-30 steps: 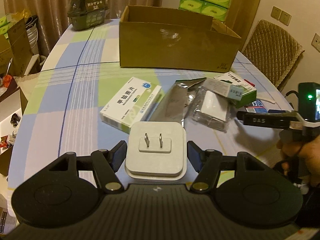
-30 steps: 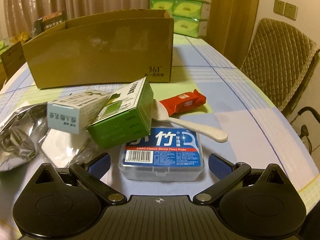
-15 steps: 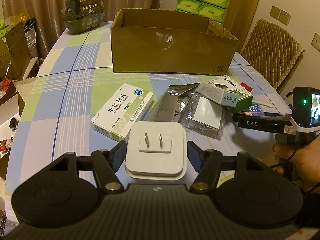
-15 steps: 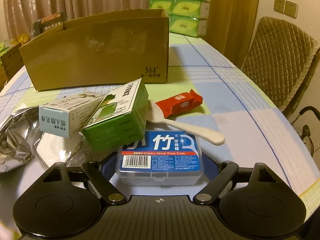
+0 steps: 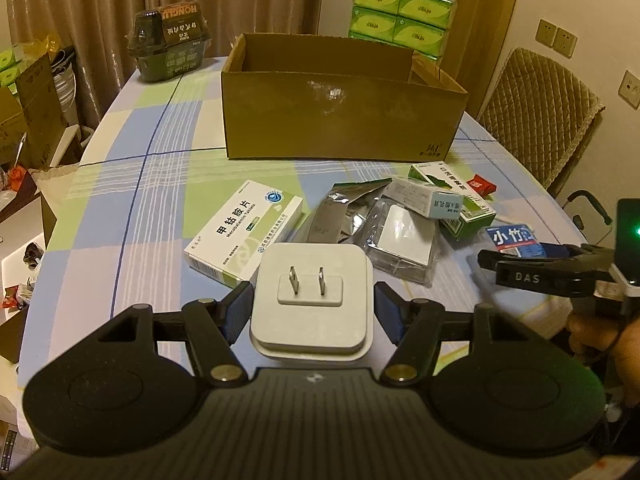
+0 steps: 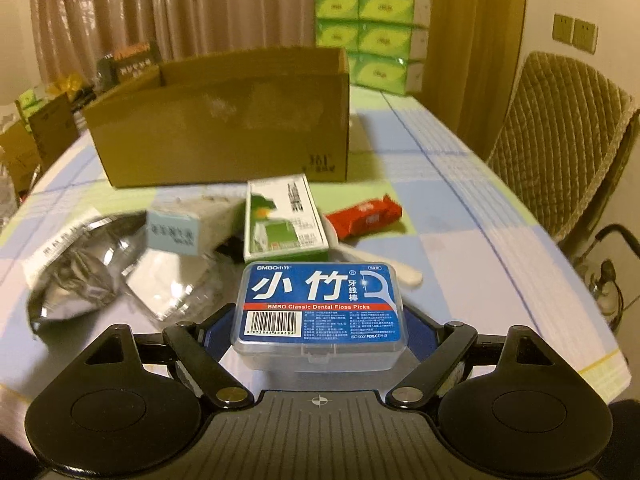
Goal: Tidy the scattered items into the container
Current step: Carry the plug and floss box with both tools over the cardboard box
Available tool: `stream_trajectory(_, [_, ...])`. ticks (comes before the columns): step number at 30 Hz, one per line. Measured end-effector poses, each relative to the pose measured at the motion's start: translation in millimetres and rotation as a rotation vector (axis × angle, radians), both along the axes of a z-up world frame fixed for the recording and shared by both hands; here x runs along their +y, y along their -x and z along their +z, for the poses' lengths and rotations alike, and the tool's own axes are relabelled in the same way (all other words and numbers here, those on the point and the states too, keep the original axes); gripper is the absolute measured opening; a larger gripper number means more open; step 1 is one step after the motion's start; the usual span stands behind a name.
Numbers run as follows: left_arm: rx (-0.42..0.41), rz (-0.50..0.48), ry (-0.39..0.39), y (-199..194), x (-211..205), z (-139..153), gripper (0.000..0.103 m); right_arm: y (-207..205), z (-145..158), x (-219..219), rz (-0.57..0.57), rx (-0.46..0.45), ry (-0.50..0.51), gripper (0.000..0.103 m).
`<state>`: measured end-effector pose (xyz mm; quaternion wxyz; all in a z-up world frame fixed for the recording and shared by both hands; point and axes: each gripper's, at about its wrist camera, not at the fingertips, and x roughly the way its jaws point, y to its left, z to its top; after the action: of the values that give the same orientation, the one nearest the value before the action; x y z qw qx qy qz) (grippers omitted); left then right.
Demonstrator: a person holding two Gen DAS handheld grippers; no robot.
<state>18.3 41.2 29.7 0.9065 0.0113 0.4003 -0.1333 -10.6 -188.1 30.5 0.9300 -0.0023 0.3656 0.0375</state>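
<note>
Left gripper (image 5: 314, 312) jaws hold a rigid white plug adapter (image 5: 312, 300) by its sides; right gripper (image 6: 320, 330) jaws clamp a light, slippery floss-pick box (image 6: 320, 312) (cardboard box (image 6: 224, 120) at twelve o'clock).

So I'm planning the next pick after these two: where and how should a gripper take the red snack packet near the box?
Probably across its short width, one finger on each long edge. The red snack packet lies flat and slightly angled on the tablecloth, with open cloth on its right, so come from above on that side. The green carton and white spoon crowd its left.
</note>
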Motion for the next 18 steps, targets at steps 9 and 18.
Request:
stream_trajectory(9, [-0.026,0.005,0.008,9,-1,8,0.061,11,25,2,0.027,-0.073,-0.007,0.083])
stream_trajectory(18, [-0.047,0.02,0.005,8,0,16,0.061,11,38,4,0.039,-0.117,-0.009,0.083])
